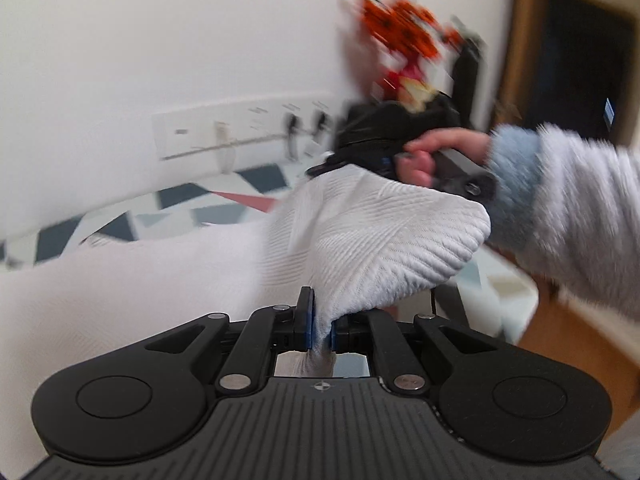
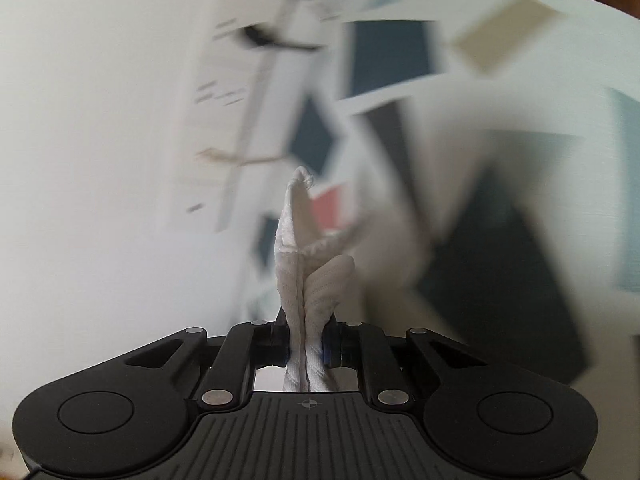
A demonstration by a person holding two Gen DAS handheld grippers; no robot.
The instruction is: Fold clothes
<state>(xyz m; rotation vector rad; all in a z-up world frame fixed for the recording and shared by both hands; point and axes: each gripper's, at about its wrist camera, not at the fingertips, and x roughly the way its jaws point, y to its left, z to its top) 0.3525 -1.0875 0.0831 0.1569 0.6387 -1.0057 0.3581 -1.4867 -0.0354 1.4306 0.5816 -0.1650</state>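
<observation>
White wall point(image 1: 140, 40) behind; patterned cloth surface point(image 1: 180, 208) with dark, grey and red triangles below. Left hand-held gripper point(image 1: 320, 330) pinched shut on a bunched edge of the white ribbed garment point(image 1: 380, 240), which spreads up and left, lifted off the surface. Right hand-held gripper point(image 2: 306, 346) clamps a twisted fold of the garment; a person's hand point(image 1: 420, 160) in a fuzzy sleeve point(image 1: 560, 208) grips its handle. Background motion-blurred.

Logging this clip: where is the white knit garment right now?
The white knit garment is pinched in both the left hand-held gripper and right hand-held gripper, above patterned bedding.
</observation>
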